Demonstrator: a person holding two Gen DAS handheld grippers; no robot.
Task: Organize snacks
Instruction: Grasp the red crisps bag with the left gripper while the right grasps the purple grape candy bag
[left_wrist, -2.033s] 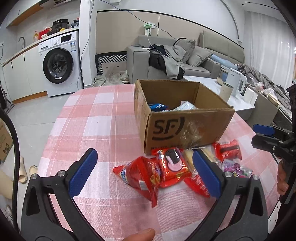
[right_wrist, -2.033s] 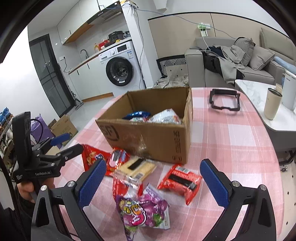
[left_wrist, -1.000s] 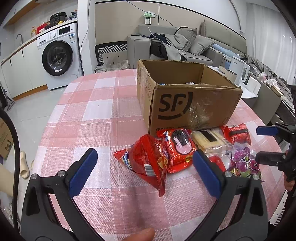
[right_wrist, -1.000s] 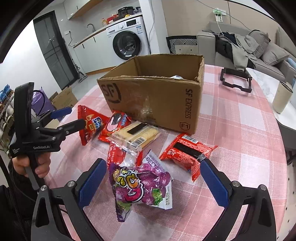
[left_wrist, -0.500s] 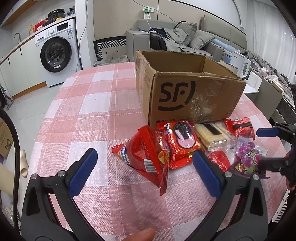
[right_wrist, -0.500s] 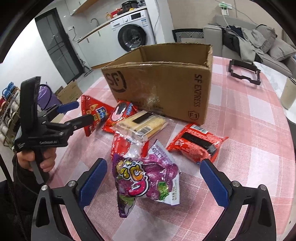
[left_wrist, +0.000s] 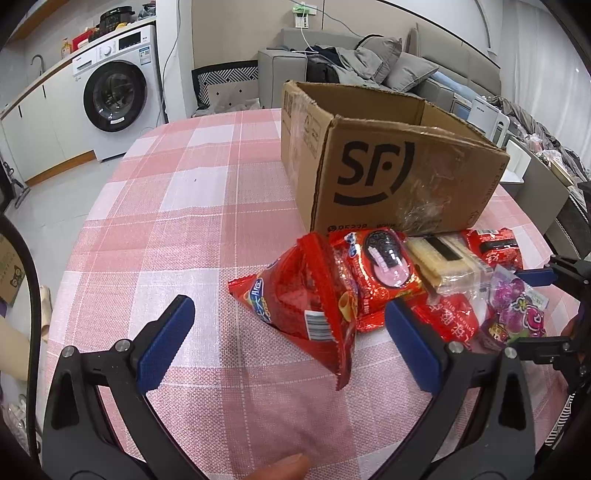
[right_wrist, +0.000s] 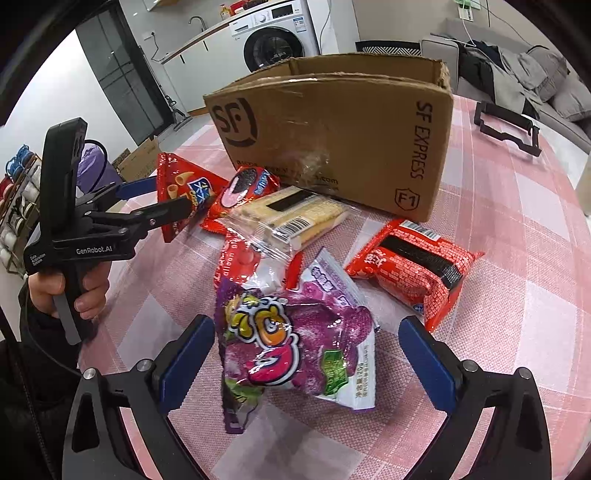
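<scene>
The purple candy bag lies on the table between my right claw's spread fingers, so I should close squarely on its puffy middle, my left claw likewise agape.

pink-check cloth on worktop. white washing machine under counter, grey sofa with cushions behind, pale tiled floor, beige walls.

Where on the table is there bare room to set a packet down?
Free: the cloth left of the box, and the stretch between the box's right side and the black frame. Crowded: in front of the box, where the cone bag, cookies, wafers and purple bag overlap.
</scene>
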